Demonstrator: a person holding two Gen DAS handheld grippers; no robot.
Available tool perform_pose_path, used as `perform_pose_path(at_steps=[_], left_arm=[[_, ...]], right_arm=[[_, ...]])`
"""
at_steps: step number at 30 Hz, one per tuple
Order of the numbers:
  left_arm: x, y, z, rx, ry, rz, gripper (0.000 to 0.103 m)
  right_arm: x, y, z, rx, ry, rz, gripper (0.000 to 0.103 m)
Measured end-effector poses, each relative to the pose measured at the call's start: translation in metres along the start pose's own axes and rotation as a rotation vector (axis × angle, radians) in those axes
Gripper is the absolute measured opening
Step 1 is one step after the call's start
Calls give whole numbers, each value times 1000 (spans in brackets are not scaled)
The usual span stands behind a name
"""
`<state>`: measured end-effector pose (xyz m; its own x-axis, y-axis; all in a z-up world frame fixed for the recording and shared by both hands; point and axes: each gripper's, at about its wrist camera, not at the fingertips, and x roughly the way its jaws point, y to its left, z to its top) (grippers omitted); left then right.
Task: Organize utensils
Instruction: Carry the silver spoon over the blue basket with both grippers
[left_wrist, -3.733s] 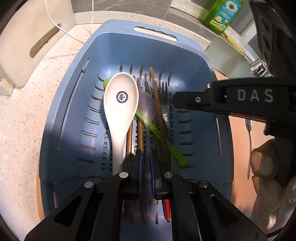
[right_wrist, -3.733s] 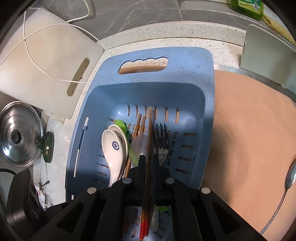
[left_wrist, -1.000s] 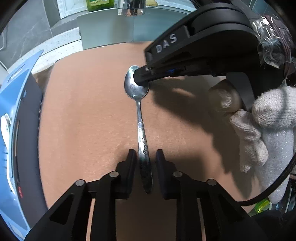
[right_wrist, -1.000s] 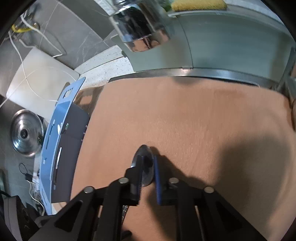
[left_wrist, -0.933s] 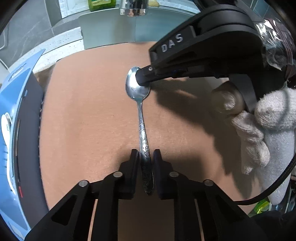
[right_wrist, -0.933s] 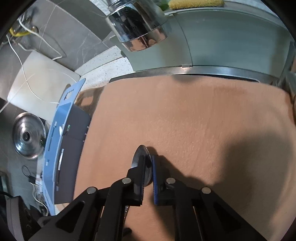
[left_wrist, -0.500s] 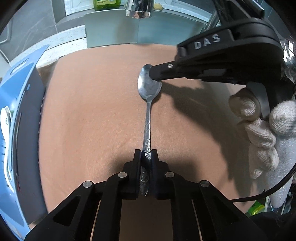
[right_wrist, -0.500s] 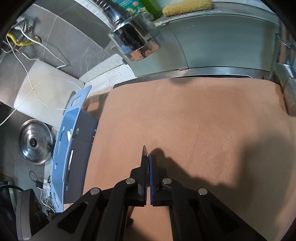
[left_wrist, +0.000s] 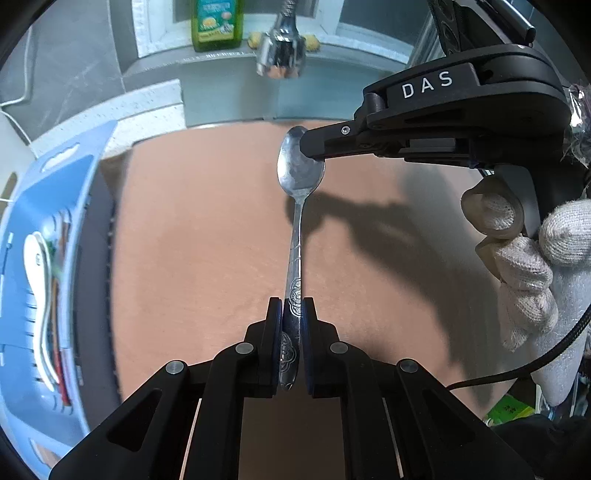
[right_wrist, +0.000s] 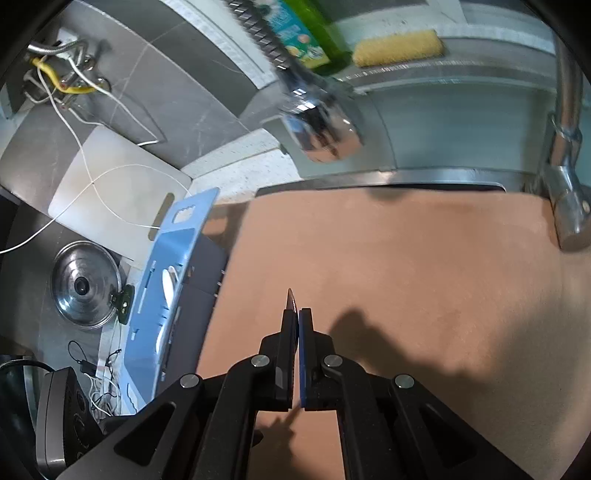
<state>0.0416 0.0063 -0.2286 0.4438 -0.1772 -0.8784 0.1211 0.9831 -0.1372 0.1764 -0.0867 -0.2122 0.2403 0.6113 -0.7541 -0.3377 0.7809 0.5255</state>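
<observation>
Tan mat (left_wrist: 207, 229) spread flat as main surface, bare apart from shadows. Blue basket (left_wrist: 44, 206) stands just beside mat's left edge. Speckled counter (right_wrist: 240, 166) beyond it carries white cutting board (right_wrist: 110, 192) with thin white cord (right_wrist: 85, 184) across it. Steel pot lid (right_wrist: 85, 284) near basket.

Grey marbled wall (right_wrist: 177, 85); speckled counter (right_wrist: 243, 166); chrome tap (left_wrist: 282, 51) above.
</observation>
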Motion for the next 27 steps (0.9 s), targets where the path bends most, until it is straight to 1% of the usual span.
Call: perform_pose_path(at_steps=[6,12,20,27], left_arm=[[-26,10,-2,-2,-38,18,9],[-46,39,-7,-25,-71,41,9],[-67,90,-18,-75,-94,85,9],[-69,132,-24,-134,-89,106,9]], right_arm=[[-2,32,7,-48,-24,14,2],[7,70,13,-94,-30,34,2],[37,132,21,-168,-24,57,2],[75,169,27,-211,14,61,2]])
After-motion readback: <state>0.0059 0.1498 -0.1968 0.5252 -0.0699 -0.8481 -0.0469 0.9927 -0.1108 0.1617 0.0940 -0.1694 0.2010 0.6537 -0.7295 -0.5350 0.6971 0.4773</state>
